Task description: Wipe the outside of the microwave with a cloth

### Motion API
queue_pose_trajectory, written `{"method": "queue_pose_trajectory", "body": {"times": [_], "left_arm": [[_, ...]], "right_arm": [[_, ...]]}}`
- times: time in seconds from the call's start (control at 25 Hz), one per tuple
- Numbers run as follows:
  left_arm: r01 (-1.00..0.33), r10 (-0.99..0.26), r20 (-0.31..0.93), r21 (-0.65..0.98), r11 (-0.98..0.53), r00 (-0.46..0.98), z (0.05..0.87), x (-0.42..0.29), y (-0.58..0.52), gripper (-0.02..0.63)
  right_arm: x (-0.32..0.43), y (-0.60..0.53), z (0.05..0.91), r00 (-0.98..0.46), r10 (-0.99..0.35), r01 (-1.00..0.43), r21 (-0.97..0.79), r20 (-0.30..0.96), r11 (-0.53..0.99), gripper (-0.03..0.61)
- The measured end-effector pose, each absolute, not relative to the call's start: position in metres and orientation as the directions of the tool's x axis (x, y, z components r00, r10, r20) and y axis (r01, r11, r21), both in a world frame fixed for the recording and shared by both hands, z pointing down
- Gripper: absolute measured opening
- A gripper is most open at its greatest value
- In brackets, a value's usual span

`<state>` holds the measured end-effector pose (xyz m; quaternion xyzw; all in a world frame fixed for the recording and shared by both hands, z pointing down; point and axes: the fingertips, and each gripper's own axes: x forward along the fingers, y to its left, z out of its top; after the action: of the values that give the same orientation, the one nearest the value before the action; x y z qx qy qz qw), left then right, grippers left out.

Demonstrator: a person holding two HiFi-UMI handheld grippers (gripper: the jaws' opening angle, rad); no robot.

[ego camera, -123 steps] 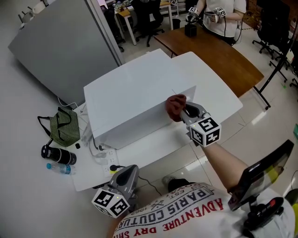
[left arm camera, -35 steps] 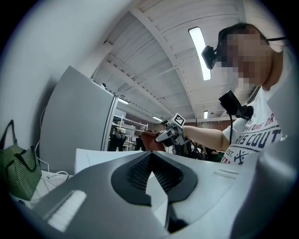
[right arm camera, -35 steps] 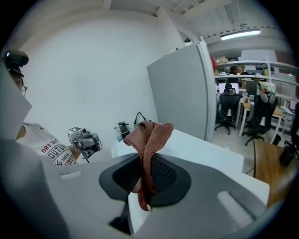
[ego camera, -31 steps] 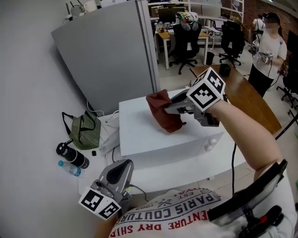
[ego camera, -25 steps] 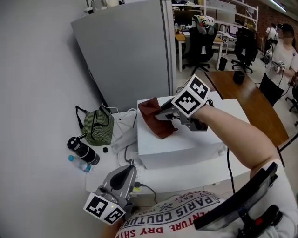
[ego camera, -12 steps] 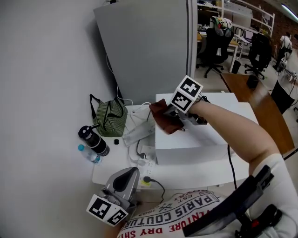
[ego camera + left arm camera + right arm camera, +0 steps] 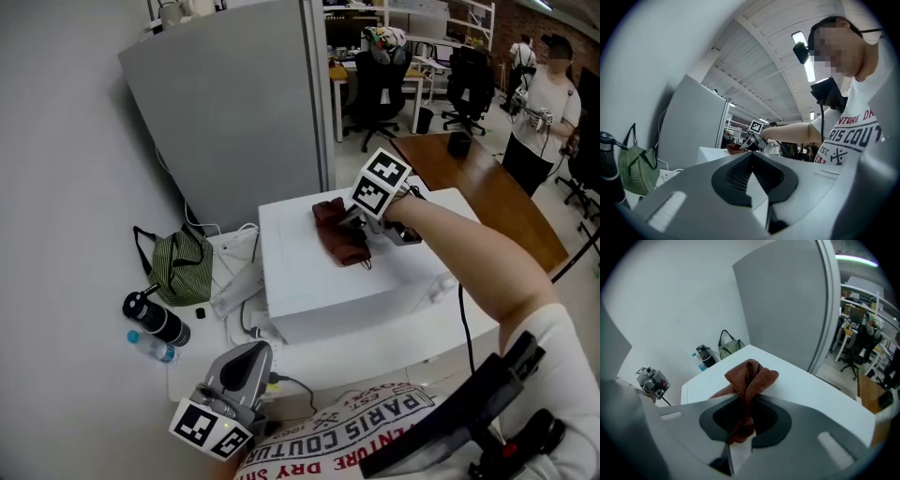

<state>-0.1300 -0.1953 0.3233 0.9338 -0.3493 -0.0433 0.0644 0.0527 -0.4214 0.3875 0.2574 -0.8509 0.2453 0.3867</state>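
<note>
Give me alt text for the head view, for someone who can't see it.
The right gripper holds a reddish-brown cloth on top of the white microwave. The left gripper, shut and empty, hangs low near the person's shirt.

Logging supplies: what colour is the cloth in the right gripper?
Reddish brown; the cloth shows best in the right gripper view.

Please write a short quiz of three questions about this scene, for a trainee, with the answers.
1. True or false: the left gripper holds the cloth.
2. The cloth is at the microwave's: A) top; B) door; C) underside.
3. Fill in: the bag beside the microwave is ____.
Key: 1 false, the right gripper holds it; 2 A; 3 green.
</note>
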Motion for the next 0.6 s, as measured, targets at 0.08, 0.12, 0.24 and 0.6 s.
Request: {"method": "queue_pose_trajectory", "body": {"times": [0.08, 0.12, 0.24, 0.6], "left_arm": [[-0.613, -0.624, -0.037, 0.149, -0.776, 0.781, 0.322, -0.113, -0.200, 0.006], [-0.596, -0.607, -0.036, 0.148, -0.789, 0.794, 0.321, -0.105, -0.202, 0.006], [-0.544, -0.554, -0.033, 0.145, -0.826, 0.832, 0.321, -0.082, -0.206, 0.006], [-0.432, -0.437, -0.007, 0.143, -0.890, 0.899, 0.328, -0.028, -0.209, 0.006]], "right_arm": [[0.090, -0.417, 0.387, -0.541, -0.277, -0.673, -0.211, 0.794, 0.709, 0.044], [0.109, -0.416, 0.387, -0.526, -0.292, -0.695, -0.206, 0.799, 0.688, 0.044], [0.168, -0.410, 0.388, -0.479, -0.341, -0.764, -0.192, 0.809, 0.616, 0.044], [0.308, -0.377, 0.389, -0.368, -0.459, -0.898, -0.181, 0.809, 0.400, 0.044]]}}
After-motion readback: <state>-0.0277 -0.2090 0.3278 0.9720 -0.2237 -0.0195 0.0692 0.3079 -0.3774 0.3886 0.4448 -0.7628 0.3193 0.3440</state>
